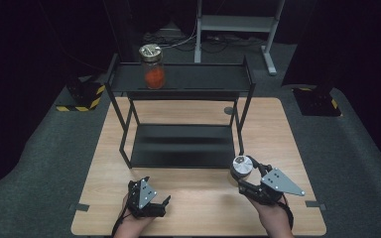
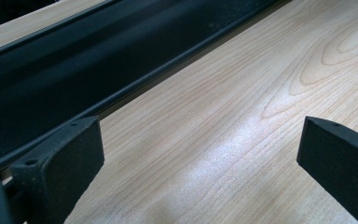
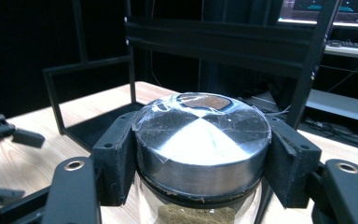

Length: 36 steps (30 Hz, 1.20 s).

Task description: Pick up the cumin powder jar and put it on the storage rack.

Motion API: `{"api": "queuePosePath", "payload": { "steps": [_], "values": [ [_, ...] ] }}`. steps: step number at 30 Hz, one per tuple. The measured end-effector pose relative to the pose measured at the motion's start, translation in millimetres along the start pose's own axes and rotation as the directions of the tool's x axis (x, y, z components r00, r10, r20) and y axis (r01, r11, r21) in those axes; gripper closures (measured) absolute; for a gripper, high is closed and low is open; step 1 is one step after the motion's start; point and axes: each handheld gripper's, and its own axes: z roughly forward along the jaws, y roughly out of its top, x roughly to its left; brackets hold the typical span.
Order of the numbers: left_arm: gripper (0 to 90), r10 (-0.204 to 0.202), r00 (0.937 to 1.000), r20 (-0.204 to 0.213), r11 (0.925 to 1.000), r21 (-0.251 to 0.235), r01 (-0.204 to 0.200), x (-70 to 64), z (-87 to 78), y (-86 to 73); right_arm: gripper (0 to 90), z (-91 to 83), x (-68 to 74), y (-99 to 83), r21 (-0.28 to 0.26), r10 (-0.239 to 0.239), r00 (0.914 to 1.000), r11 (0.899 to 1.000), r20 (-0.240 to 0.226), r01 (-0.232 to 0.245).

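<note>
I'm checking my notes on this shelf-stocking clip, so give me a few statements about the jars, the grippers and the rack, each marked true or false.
1. The right gripper is clamped on the silver-lidded jar. True.
2. The left gripper holds a jar. False: its jaws stand open over the bare table.
3. The jar of orange contents stands on the top shelf of the rack. True.
4. The silver-lidded jar is on the bottom shelf. False: it is at the table's front, outside the rack.

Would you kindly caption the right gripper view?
Right claw clamps a silver-lidded jar before the black shelf rack.
</note>
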Motion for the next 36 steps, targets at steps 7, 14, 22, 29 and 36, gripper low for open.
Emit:
{"api": "queuePosePath", "payload": {
  "steps": [7,14,22,29,36],
  "values": [
    [0.9,0.0,1.0,0.004,1.0,-0.001,0.0,0.7,-0.2,-0.1,34.5,11.1,-2.0,16.4,-0.007,-0.003,0.9998,1.0,-0.02,0.003],
    [0.9,-0.008,0.9999,0.008,1.0,-0.002,0.008,2.4,-0.3,-0.5,34.5,22.9,-2.5,27.9,-0.027,0.002,0.9996,1.0,-0.03,-0.002],
    [0.9,-0.003,0.9999,0.012,1.0,-0.001,0.003,2.5,-0.1,-0.3,34.5,34.0,-4.6,41.8,-0.047,-0.003,0.9995,0.999,-0.031,0.002],
    [0.9,-0.004,0.9998,0.018,1.0,-0.001,0.004,3.7,0.0,-0.2,34.5,41.2,-7.7,55.6,-0.066,-0.014,0.9995,0.998,-0.028,0.013],
    [0.9,-0.009,0.9997,0.021,1.0,-0.002,0.009,4.8,-0.1,-0.6,34.5,47.6,-10.3,68.3,-0.078,-0.016,0.9995,0.997,-0.027,0.014]
  ]
}}
